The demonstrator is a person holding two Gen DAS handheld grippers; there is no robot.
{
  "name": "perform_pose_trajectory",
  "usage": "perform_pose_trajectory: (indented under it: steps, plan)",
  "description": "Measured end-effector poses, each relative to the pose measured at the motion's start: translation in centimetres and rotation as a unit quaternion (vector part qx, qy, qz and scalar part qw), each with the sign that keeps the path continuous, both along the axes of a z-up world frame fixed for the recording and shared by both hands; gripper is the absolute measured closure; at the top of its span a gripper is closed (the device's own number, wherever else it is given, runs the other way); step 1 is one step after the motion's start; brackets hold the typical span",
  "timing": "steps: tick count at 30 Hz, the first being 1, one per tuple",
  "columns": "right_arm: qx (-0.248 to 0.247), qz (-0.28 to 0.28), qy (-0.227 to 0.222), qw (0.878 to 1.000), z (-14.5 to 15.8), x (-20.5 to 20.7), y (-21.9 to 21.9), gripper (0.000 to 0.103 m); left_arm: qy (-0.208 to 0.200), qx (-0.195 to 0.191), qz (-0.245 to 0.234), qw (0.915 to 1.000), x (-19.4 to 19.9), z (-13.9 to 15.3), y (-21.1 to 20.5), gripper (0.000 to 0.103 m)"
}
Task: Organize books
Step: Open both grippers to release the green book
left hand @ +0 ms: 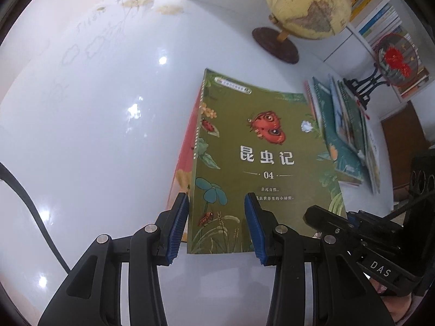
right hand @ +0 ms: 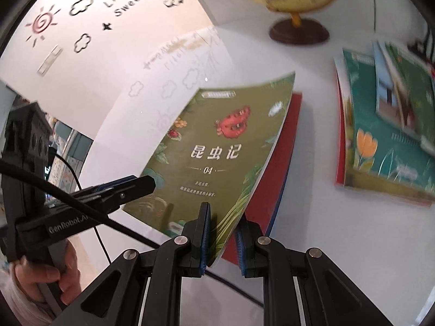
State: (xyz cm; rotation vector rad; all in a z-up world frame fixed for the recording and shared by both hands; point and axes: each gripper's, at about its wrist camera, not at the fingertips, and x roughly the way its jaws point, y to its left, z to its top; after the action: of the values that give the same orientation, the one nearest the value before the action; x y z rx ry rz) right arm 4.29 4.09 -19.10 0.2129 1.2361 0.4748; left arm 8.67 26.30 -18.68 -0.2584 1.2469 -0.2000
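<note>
The right gripper (right hand: 221,240) is clamping the near right corner of the green book (left hand: 261,149), its blue pads closing on the page edge, and the cover is lifting clear of the table (left hand: 108,135) and bowing as it hangs from that one corner. The left gripper (left hand: 216,225) is hovering over the near spine-side corner with its jaws standing apart and nothing pinched between them; whether a pad is brushing the cover I cannot tell. The book is looking like a light, thin paperback: it is flexing rather than staying flat, and the glossy cover is likely offering little friction, so a corner hold is probably letting it droop or slip. Gripping along the spine, where the binding is stiffest, seems the safer choice, with the second tool steadying the open edge. Just beneath it a red book (right hand: 285,146) is lying flat on the white top, still waiting its turn. Further right a pile of books (right hand: 380,135) is lying fanned out, its covers overlapping unevenly. Beyond them a globe (left hand: 307,2) is standing on its dark base, and shelves (left hand: 380,19) full of books are filling the far corner.
</note>
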Motion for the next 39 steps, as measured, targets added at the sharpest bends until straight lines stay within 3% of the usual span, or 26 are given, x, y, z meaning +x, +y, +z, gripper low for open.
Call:
perform_pose_trajectory:
  steps: [3, 7, 11, 13, 15, 19, 21, 25, 28, 33, 35, 39]
  plan:
    - [0.011, -0.003, 0.029, 1.000, -1.0, 0.2, -0.1, 0.087, 0.004, -0.015, -0.003, 0.9999, -0.1, -0.6, 0.0, 0.065]
    - [0.045, -0.017, 0.080, 0.996, -2.4, 0.6, -0.1, 0.087, 0.007, -0.004, 0.003, 1.0000, 0.0, -0.9, -0.1, 0.065]
    - [0.022, -0.026, 0.112, 0.993, -3.6, 1.0, -0.6, 0.076, 0.013, 0.005, 0.010, 0.9999, 0.2, -1.2, 0.1, 0.063]
    - [0.018, -0.036, 0.126, 0.991, -4.1, 0.7, -1.3, 0.064, 0.022, 0.008, 0.015, 0.9996, 0.3, -1.6, 0.3, 0.062]
    - [0.017, -0.051, 0.137, 0.989, -4.5, 0.6, -2.1, 0.045, 0.037, 0.013, 0.022, 0.9990, 0.6, -2.1, 0.3, 0.055]
    - [0.005, -0.071, 0.163, 0.984, -5.0, 0.5, -3.8, 0.045, 0.060, 0.051, 0.035, 0.9963, 1.0, -3.0, 0.0, 0.055]
    - [0.006, -0.076, 0.156, 0.985, -4.6, 0.4, -4.5, 0.045, 0.065, 0.052, 0.032, 0.9960, 1.2, -3.2, -0.3, 0.055]
    - [-0.022, -0.057, 0.124, 0.990, -3.2, 0.3, -5.4, 0.045, 0.051, 0.058, 0.025, 0.9967, 1.6, -2.6, -1.3, 0.044]
    - [-0.052, 0.002, 0.095, 0.994, -1.7, 0.4, -5.4, 0.045, 0.038, 0.060, 0.012, 0.9974, 2.2, -1.7, -2.6, 0.043]
    - [-0.171, 0.062, -0.009, 0.983, 0.8, 0.0, -6.9, 0.045, 0.019, 0.066, -0.024, 0.9973, 3.6, -0.3, -5.9, 0.043]
    - [-0.195, 0.049, -0.033, 0.979, 1.4, 0.1, -9.0, 0.045, 0.012, 0.069, -0.038, 0.9968, 3.8, 0.2, -7.4, 0.043]
    - [-0.177, -0.017, -0.041, 0.983, 2.1, 0.8, -12.9, 0.045, 0.001, 0.073, -0.056, 0.9957, 4.7, 0.8, -10.9, 0.043]
